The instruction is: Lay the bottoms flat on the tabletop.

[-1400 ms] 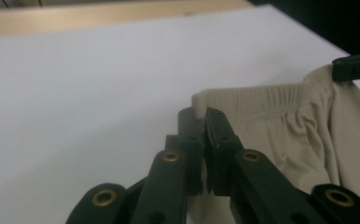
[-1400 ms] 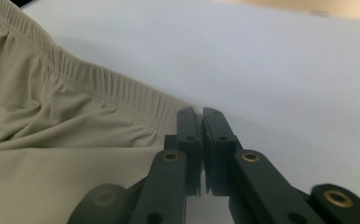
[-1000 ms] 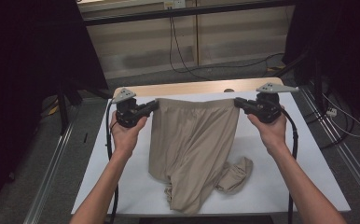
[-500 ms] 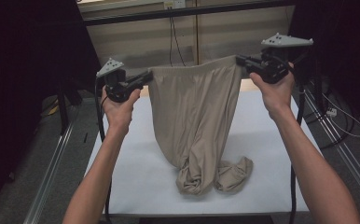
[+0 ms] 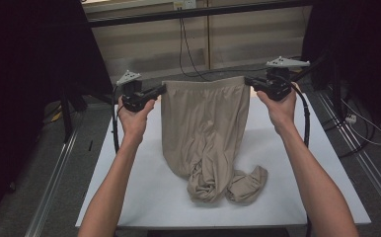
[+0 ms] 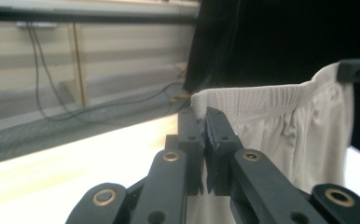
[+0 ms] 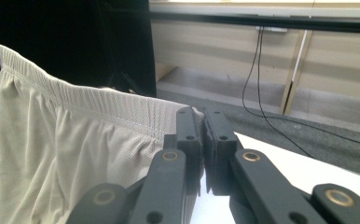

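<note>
A pair of beige trousers (image 5: pixel 203 128) hangs by its elastic waistband between my two grippers above the white table (image 5: pixel 144 187). My left gripper (image 5: pixel 163 89) is shut on the waistband's left corner, and my right gripper (image 5: pixel 247 81) is shut on its right corner. The waistband is stretched nearly level between them. The legs hang down and their ends lie crumpled (image 5: pixel 225 185) on the table. In the left gripper view the jaws pinch the ribbed waistband (image 6: pixel 243 100). The right gripper view shows the same waistband (image 7: pixel 99 105) clamped between its jaws.
The table's far edge lies just behind the hanging trousers. A wooden wall with black cables (image 5: pixel 186 44) runs along the back. Dark curtains (image 5: pixel 25 59) stand at both sides, and metal rails (image 5: pixel 55 168) flank the table on the floor.
Both hands lifted the trousers high and away, then came back down and toward me. The waistband stays taut and the leg ends remain bunched on the table.
</note>
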A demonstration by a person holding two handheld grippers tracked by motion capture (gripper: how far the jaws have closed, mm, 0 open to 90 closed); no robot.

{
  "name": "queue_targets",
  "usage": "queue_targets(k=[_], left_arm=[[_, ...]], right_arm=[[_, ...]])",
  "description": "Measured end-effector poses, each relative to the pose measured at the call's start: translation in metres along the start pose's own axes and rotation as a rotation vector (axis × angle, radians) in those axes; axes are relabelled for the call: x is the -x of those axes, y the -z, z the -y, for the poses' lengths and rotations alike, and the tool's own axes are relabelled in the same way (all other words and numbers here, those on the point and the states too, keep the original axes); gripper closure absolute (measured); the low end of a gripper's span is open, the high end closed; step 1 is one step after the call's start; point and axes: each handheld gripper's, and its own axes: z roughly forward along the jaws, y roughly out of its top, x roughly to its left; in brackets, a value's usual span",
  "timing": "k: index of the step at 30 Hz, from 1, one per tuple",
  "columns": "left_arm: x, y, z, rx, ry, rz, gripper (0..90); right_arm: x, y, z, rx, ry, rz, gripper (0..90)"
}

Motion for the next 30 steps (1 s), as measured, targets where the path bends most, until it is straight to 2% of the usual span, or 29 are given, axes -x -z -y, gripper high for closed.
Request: queue_targets(k=[6,8,12,15,20,22,23,24,25,26,27,29,30], left_arm=[[-0.011,-0.017,0.011,-0.043,0.007,-0.033,86.5],[-0.014,-0.021,0.015,-0.05,0.008,-0.033,86.5],[-0.02,-0.031,0.025,-0.078,0.027,-0.054,86.5],[-0.025,-0.039,0.03,-0.088,0.048,-0.067,86.5],[-0.027,-0.056,0.039,-0.12,0.051,-0.08,86.5],[-0.027,-0.062,0.045,-0.141,0.047,-0.092,84.8],[-0.027,-0.065,0.047,-0.145,0.053,-0.117,76.6],[-0.026,-0.066,0.048,-0.147,0.062,-0.141,60.5],[-0.026,-0.066,0.05,-0.148,0.078,-0.145,44.0],[-0.026,-0.066,0.051,-0.155,0.076,-0.138,40.3],[-0.025,-0.066,0.053,-0.172,0.057,-0.141,37.7],[-0.022,-0.065,0.057,-0.188,0.055,-0.156,27.0],[-0.02,-0.064,0.059,-0.195,0.041,-0.145,21.7]], right_arm=[[0.006,-0.023,0.02,-0.042,-0.019,0.009,85.8],[0.007,-0.03,0.026,-0.061,-0.01,0.012,85.8],[0.01,-0.044,0.039,-0.08,-0.023,0.023,85.8],[0.011,-0.053,0.043,-0.089,-0.034,0.04,85.9],[0.014,-0.061,0.046,-0.087,-0.042,0.082,86.0],[0.016,-0.066,0.051,-0.11,-0.046,0.102,84.8],[0.017,-0.068,0.053,-0.124,-0.048,0.111,79.6],[0.017,-0.069,0.056,-0.134,-0.057,0.131,71.2],[0.018,-0.07,0.058,-0.14,-0.07,0.136,61.4],[0.018,-0.07,0.06,-0.142,-0.073,0.137,55.9],[0.017,-0.07,0.061,-0.15,-0.063,0.142,53.8],[0.016,-0.067,0.064,-0.161,-0.05,0.132,51.0],[0.016,-0.064,0.067,-0.165,-0.049,0.123,47.2]])
